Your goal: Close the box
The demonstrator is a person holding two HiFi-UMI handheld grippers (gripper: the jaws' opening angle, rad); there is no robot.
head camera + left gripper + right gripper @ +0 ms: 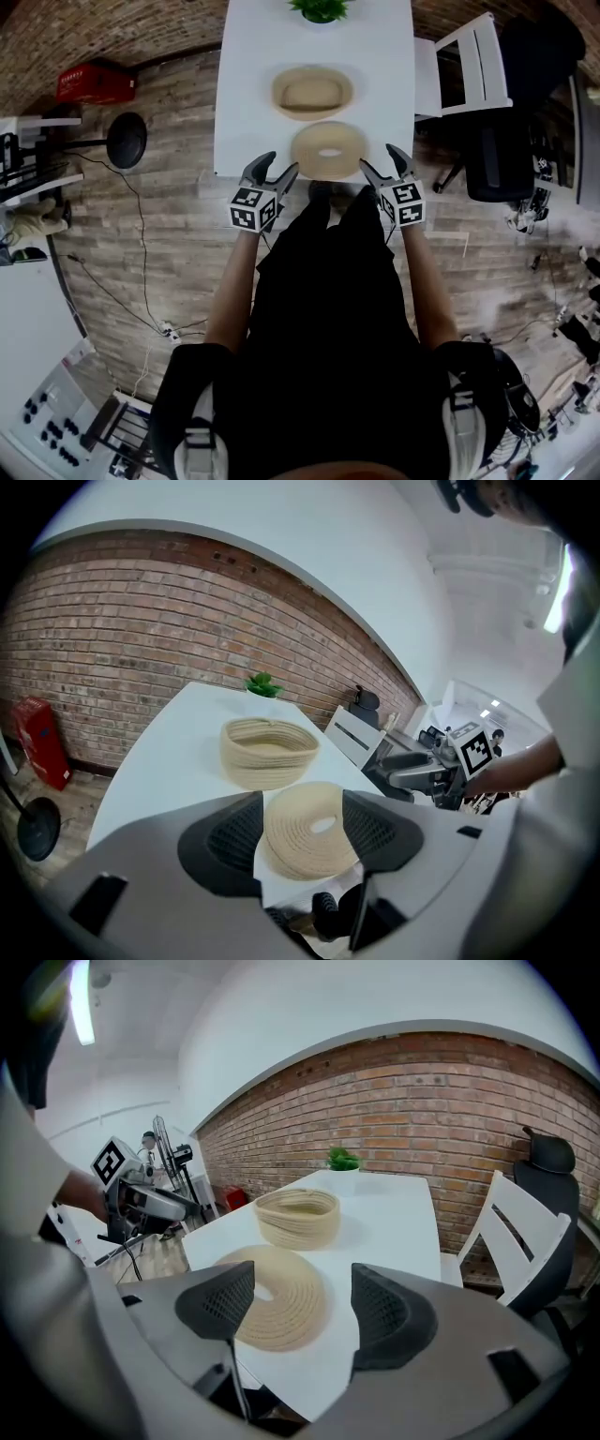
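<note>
A round woven basket (312, 92) stands open in the middle of the white table (251, 103). Its flat woven lid (329, 150), with a hole in the centre, lies on the table near the front edge, just in front of the basket. My left gripper (278, 166) hovers open at the lid's left side and my right gripper (382, 161) open at its right side; neither touches it. In the left gripper view the lid (309, 829) shows between the spread pads, with the basket (269, 752) behind. The right gripper view shows the lid (277, 1307) and the basket (298, 1216) likewise.
A small green plant (321, 9) stands at the table's far end. A white chair (464, 66) and a black office chair (530, 94) stand to the right. A black stool (127, 141) and a red case (94, 84) are on the floor at left.
</note>
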